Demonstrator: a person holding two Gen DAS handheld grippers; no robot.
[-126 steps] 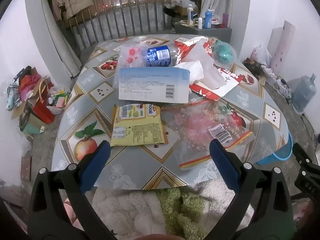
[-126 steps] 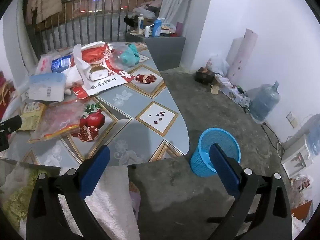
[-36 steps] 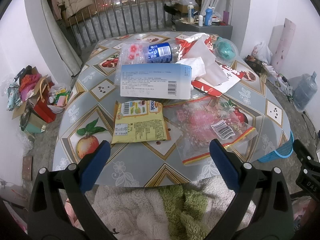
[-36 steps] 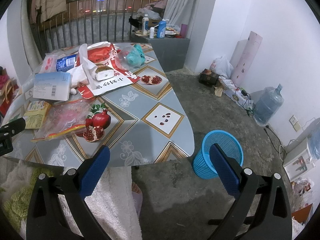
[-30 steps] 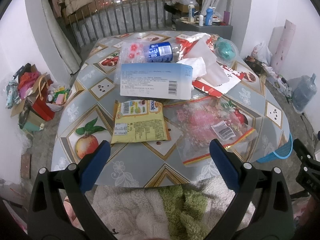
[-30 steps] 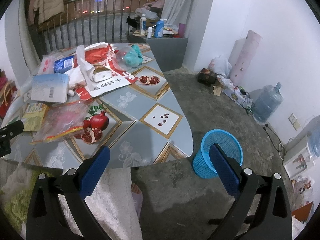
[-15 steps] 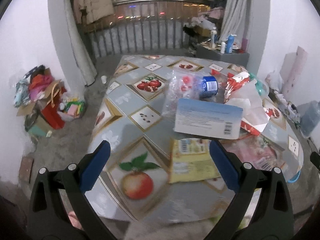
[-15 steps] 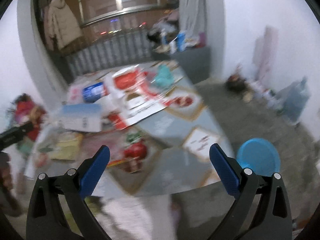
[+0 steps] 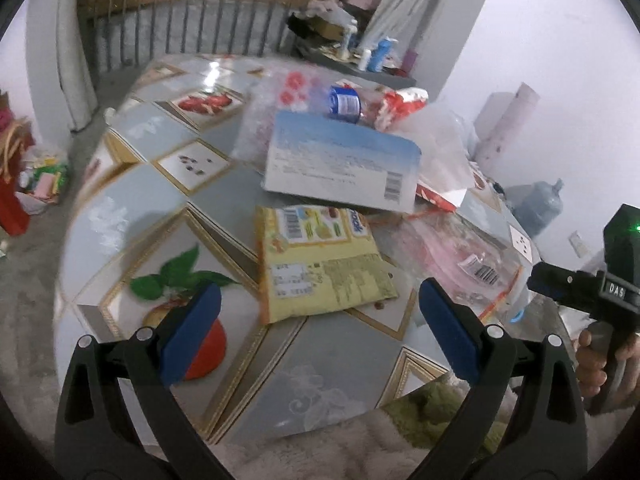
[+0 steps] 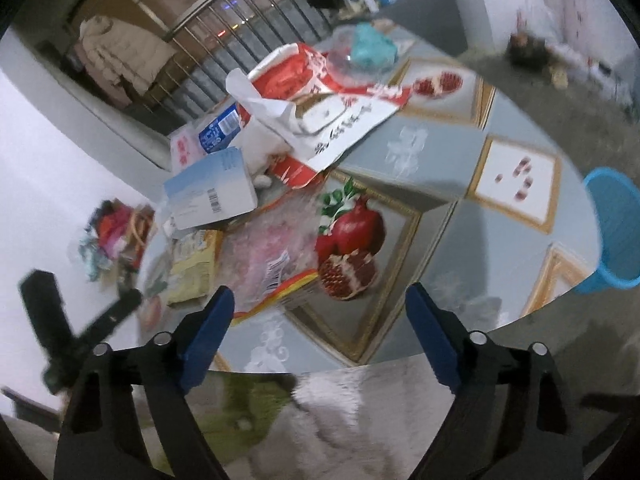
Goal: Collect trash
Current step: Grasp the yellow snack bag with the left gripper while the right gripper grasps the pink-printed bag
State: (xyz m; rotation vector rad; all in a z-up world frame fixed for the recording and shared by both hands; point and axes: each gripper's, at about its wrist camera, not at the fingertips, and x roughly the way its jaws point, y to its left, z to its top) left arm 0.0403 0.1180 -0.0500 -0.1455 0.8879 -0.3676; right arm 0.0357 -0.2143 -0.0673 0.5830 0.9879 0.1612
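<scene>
Trash lies on a round table (image 9: 132, 200) with a fruit-print cloth. A yellow snack bag (image 9: 320, 264) sits just ahead of my open left gripper (image 9: 320, 328), with nothing between its fingers. Behind the bag are a blue-and-white box (image 9: 340, 164), a clear bottle with a blue label (image 9: 346, 104) and a red-and-white bag (image 9: 404, 108). A clear pink bag (image 10: 276, 256) lies in front of my right gripper (image 10: 320, 320), its corner near the left finger. The right jaws are closing, with nothing between them. The blue basket (image 10: 616, 236) stands on the floor at the right.
A teal lump in clear plastic (image 10: 368, 48) sits at the table's far side. Fluffy white and green fabric (image 9: 440, 412) lies below the near table edge. A hand (image 9: 596, 360) holds the right gripper's body. A metal railing (image 9: 224, 20) stands behind the table, and a water jug (image 9: 536, 208) stands on the floor to its right.
Both views swung and dropped toward the table. The left gripper came close to the yellow bag. The right gripper turned left onto the trash, its jaws slightly narrower, and the basket slid to the right edge.
</scene>
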